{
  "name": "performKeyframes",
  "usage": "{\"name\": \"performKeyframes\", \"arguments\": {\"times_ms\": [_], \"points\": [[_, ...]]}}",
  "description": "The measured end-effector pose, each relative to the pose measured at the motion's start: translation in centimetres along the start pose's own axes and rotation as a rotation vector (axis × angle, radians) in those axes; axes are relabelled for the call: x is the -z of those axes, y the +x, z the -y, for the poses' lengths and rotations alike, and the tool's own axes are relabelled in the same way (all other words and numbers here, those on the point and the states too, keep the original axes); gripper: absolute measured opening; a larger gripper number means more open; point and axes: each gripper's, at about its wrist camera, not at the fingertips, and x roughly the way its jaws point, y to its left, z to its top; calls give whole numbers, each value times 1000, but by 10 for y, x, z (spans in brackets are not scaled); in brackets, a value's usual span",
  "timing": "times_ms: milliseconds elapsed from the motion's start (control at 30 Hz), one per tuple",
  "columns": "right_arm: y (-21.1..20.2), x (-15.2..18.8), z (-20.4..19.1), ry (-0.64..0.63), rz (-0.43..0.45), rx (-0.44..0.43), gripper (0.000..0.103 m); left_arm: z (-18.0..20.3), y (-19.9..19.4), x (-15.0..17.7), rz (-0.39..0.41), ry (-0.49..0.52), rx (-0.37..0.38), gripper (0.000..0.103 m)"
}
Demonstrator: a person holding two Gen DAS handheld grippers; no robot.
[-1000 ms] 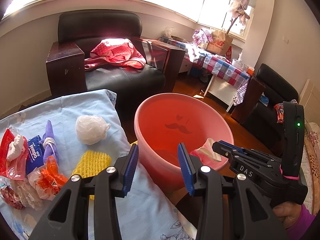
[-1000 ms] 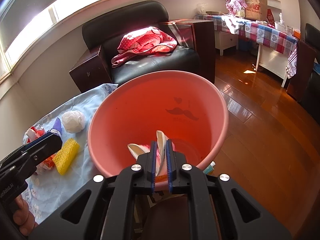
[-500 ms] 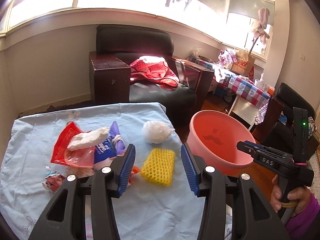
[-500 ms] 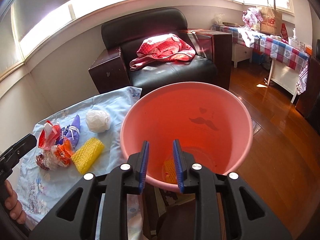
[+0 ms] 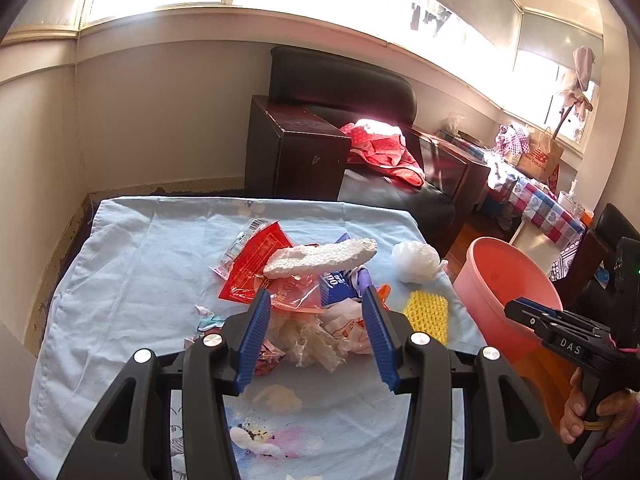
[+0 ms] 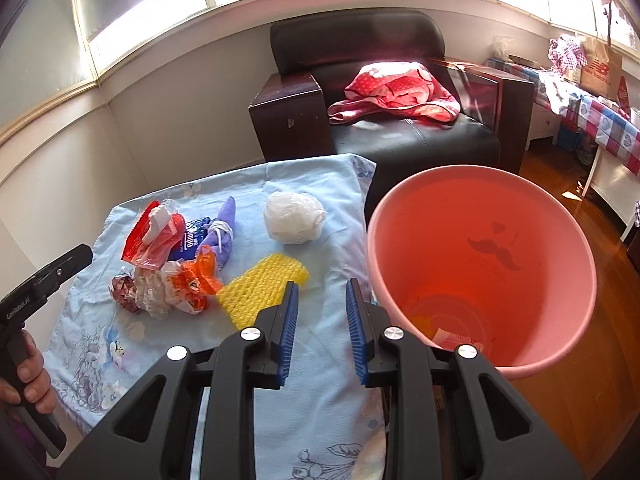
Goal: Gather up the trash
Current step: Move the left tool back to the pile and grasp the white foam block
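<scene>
My left gripper (image 5: 316, 332) hung spread and empty above the trash pile (image 5: 304, 280), crumpled wrappers and foam; my right gripper (image 6: 320, 328), parted, held nothing beside the pink bucket (image 6: 480, 264).

left gripper (image 5: 316, 336) open, above wrappers (image 5: 312, 332) (crumpled), pink bucket (image 5: 508, 276) right

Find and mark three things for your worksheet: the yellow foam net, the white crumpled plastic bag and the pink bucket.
yellow foam net (image 6: 262, 289): right wrist view, middle of its mesh.
white crumpled plastic bag (image 6: 294, 218): right wrist view, centre of the bundle.
pink bucket (image 6: 576, 232): right wrist view, far inner wall.
</scene>
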Motion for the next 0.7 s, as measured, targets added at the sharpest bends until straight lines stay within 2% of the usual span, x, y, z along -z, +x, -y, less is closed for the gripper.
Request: {"name": "performKeyframes", "arguments": {"times_ms": [133, 233, 333, 467, 567, 600, 633, 700], "points": [[7, 1, -11, -16, -16, -24, 25, 15, 12, -10, -4, -2, 34, 47], [12, 2, -13, -16, -28, -32, 25, 35, 24, -19, 11, 44, 33, 55], [16, 2, -11, -8, -33, -31, 25, 58, 40, -23, 25, 120, -21, 55], [22, 1, -4, 6, -43, -20, 25, 71, 67, -21, 13, 168, -97, 54], [28, -3, -1, 0, -48, -23, 25, 68, 82, -21, 11, 171, -143, 36], [30, -5, -2, -4, -46, -26, 25, 67, 85, -21, 8, 169, -151, 24], [32, -8, -3, -10, -42, -30, 25, 66, 86, -21, 8, 165, -154, 19], [35, -14, -3, -10, -35, -47, 25, 60, 85, -21, 20, 157, -156, 18]]}}
